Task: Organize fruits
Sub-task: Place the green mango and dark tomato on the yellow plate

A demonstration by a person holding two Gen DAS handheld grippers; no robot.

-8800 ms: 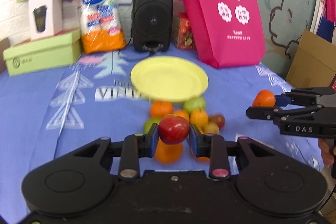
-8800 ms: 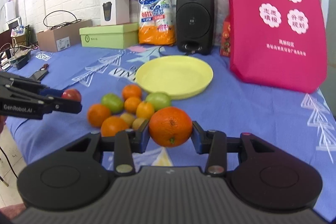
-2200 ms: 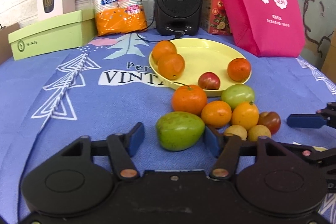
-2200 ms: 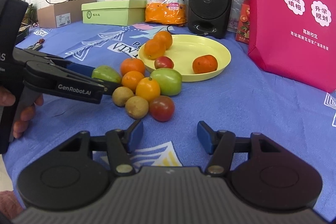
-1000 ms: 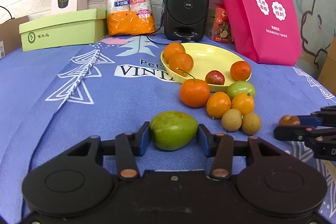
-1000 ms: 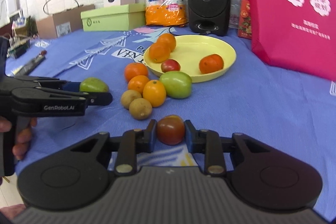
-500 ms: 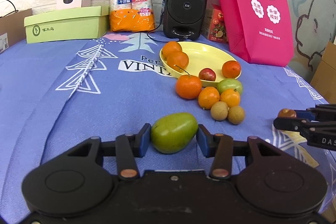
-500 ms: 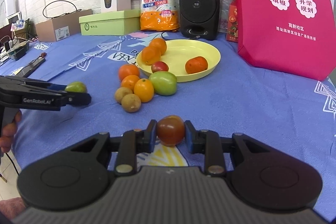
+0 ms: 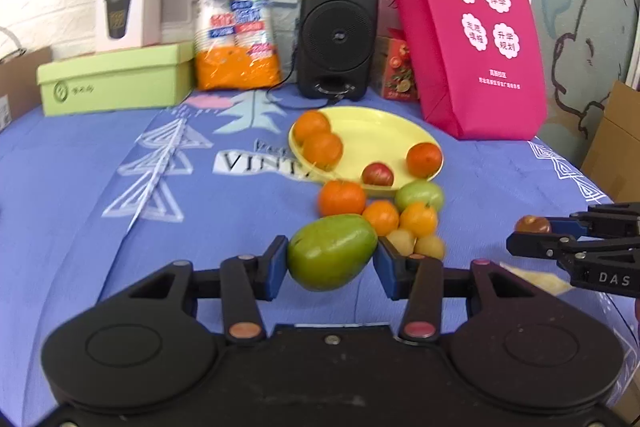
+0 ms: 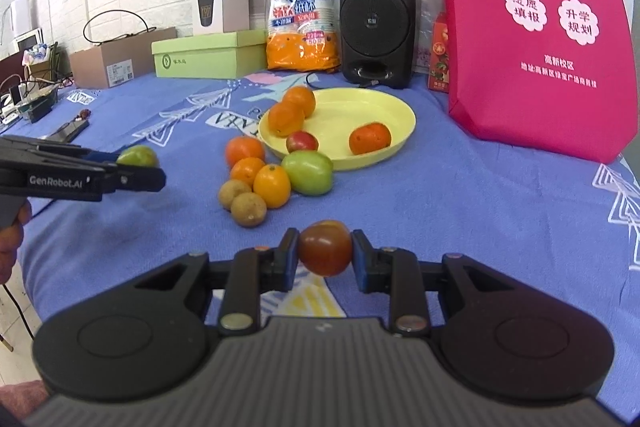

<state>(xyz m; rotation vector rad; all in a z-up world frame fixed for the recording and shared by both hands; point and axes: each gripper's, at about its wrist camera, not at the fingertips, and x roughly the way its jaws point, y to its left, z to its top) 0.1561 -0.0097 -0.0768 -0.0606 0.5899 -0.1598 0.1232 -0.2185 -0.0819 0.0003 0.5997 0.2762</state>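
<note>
A green mango [image 9: 332, 251] sits clamped between the blue pads of the left gripper [image 9: 333, 261], lifted above the blue patterned cloth on the table [image 9: 120, 219], with the jaws closed against both its sides. A small dark red tomato [image 10: 325, 247] is held the same way in the right gripper [image 10: 325, 253], its jaws narrow and pressing on the fruit; from the left wrist view that gripper shows off to the right, well apart from the fruit pile. Ahead of both lies a loose cluster on the cloth: 1 large orange [image 10: 245, 151], 2 smaller oranges [image 10: 272, 185] side by side, 2 small tan round fruits [image 10: 248, 209] touching each other, and 1 green tomato [image 10: 308, 171] just beside the rim of the yellow plate [image 10: 384, 107]. On the plate rest 2 oranges [image 10: 286, 117] touching at its left edge, 1 small red fruit [image 10: 302, 141] near the front rim, and 1 more orange [image 10: 370, 138] to its right. Behind the plate stand a black speaker [image 10: 376, 19], an orange-and-white bag of paper cups [image 10: 302, 15], a light green box [image 10: 212, 53] and a pink tote bag [image 10: 540, 27].
</note>
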